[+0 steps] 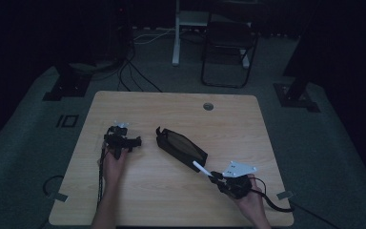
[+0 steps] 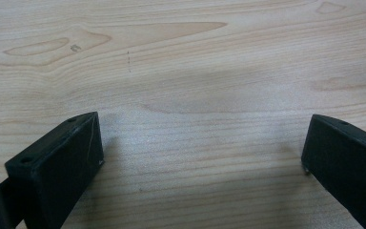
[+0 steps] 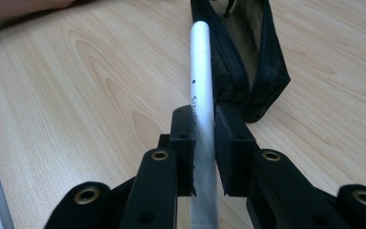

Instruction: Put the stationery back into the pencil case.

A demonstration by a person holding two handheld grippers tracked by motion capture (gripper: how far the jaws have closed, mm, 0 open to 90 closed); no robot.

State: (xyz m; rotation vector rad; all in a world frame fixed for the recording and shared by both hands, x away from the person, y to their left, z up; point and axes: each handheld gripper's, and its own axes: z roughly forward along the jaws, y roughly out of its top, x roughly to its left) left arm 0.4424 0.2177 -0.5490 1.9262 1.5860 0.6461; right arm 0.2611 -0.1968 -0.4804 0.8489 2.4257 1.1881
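Clamping a white pen (image 3: 201, 86) between closed jaws near the desk's front right corner, the right gripper (image 3: 204, 143) aims its tip at the black pencil case (image 1: 181, 147) lying mid-desk. Insertion looks like the step in hand; next the tip must find the case's open mouth. Farther left, the left gripper (image 1: 122, 140) rests open and empty over bare desk (image 2: 195, 62).

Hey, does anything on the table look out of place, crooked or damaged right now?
Nothing stands out. The black pouch lies open on the wooden table, the right tongs grip a white pen pointed at its opening, and the left tongs rest open over bare wood.
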